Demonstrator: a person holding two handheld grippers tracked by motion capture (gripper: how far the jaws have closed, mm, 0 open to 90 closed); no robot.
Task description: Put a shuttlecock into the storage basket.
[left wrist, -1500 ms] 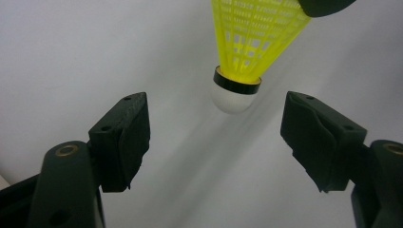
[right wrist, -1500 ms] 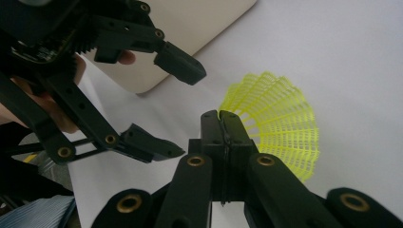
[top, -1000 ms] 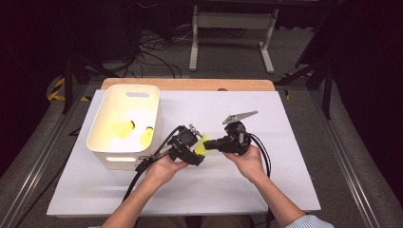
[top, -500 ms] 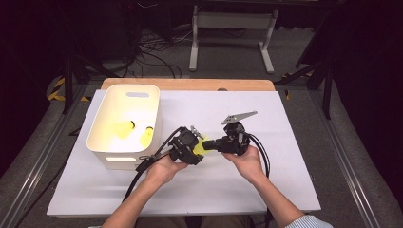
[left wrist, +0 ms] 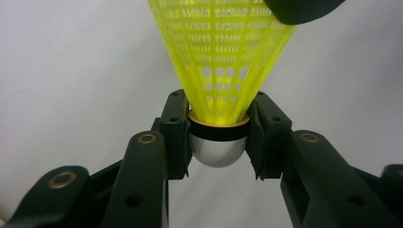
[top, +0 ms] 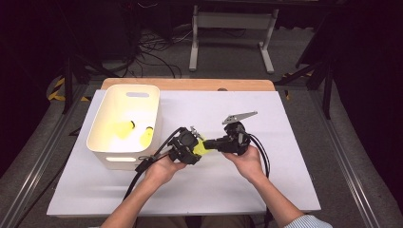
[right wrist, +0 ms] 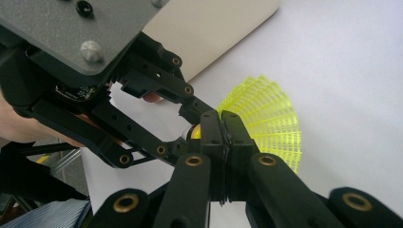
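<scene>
A yellow mesh shuttlecock hangs just above the white table, between my two grippers. In the left gripper view its silver rounded head sits between the pads of my left gripper. Those jaws have just been closing and now press on it from both sides. My right gripper is shut on the rim of the shuttlecock's skirt, and its black fingertip is pinching the skirt's edge. In the high view my left gripper and right gripper face each other, tip to tip.
A white plastic bin stands at the table's left with two yellow shuttlecocks inside; its wall is close behind the grippers. Cables trail from both grippers toward the front edge. The white table extends to the right.
The left gripper's jaws have closed in around the shuttlecock's head. Both hands have stayed where they were.
</scene>
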